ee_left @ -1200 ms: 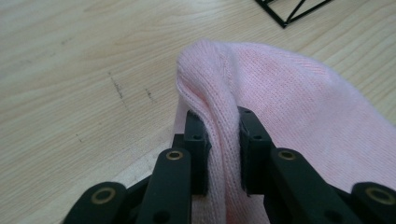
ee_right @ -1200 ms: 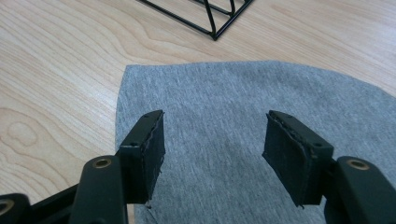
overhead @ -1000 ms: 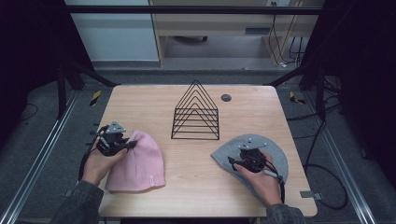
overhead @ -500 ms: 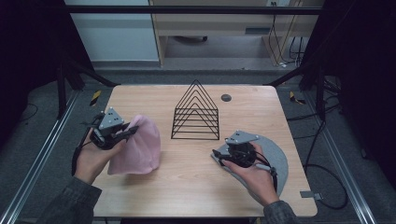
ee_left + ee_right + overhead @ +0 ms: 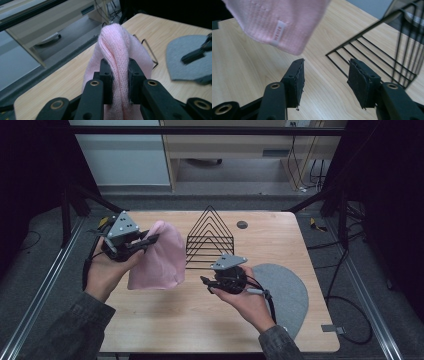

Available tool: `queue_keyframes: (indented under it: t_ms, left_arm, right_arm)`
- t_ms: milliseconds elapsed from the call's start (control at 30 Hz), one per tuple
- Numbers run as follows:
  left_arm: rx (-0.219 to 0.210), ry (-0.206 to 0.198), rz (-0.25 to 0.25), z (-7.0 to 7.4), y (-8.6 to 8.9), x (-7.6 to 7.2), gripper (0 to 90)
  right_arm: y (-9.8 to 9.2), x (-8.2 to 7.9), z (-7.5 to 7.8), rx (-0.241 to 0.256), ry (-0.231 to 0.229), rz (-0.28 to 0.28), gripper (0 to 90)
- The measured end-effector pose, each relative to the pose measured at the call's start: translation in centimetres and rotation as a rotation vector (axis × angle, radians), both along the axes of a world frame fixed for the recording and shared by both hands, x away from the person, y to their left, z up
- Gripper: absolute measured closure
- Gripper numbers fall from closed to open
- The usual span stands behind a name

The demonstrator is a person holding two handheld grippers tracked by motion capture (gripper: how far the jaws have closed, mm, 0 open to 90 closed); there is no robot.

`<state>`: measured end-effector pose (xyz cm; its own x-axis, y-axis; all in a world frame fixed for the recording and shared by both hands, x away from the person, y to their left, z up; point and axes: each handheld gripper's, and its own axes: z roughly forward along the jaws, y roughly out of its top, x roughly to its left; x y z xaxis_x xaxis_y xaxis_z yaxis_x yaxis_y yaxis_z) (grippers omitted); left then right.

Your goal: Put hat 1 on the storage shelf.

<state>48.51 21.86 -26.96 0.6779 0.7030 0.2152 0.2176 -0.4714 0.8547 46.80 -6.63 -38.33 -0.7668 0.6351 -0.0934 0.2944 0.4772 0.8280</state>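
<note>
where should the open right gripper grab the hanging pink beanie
Probably the beanie's lower hem near the small label, coming from its right side. The left gripper pinches the top, so the hem hangs free above the table, facing the open right gripper.

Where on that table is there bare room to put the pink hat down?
Bare wood runs along the near edge of the table, below the lifted pink hat held by the left gripper. The far right corner beyond the grey hat is also free, save a small dark disc. The middle is crowded: wire rack, right gripper.
</note>
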Motion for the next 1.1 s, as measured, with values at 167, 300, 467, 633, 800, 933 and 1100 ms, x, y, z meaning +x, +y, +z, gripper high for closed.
queue_keyframes:
  t_ms: [167, 300, 467, 633, 800, 933, 1100]
  left_arm:
    - [-0.012, -0.012, -0.039, 1.3, -0.9, -0.6, 77.1]
    - [-0.027, -0.011, -0.059, 1.8, -1.2, -0.9, 76.9]
    - [-0.024, -0.009, -0.076, 2.0, -1.6, -1.0, 76.9]
    - [-0.03, -0.008, -0.086, 2.0, -1.7, -1.0, 76.9]
    - [-0.028, -0.006, -0.093, 2.0, -1.5, -1.1, 76.8]
    - [-0.04, 0.002, -0.094, 2.0, -1.1, -0.9, 76.3]
    - [-0.069, 0.031, -0.106, 1.9, -0.5, -0.4, 74.9]
  right_arm:
    - [1.4, 0.3, 0.3, 0.012, 0.009, 0.03, 47.9]
    - [1.9, 0.7, 0.4, 0.055, 0.033, 0.045, 48.3]
    - [2.5, 1.5, 0.4, 0.105, 0.07, 0.075, 47.7]
    - [3.1, 2.2, 0.4, 0.135, 0.099, 0.096, 51.6]
    - [3.6, 2.1, 0.4, 0.118, 0.082, 0.13, 73.5]
    - [3.5, 2.1, 0.7, 0.117, 0.075, 0.137, 82.1]
    - [2.7, 2.3, 1.3, 0.096, 0.066, 0.13, 84.4]
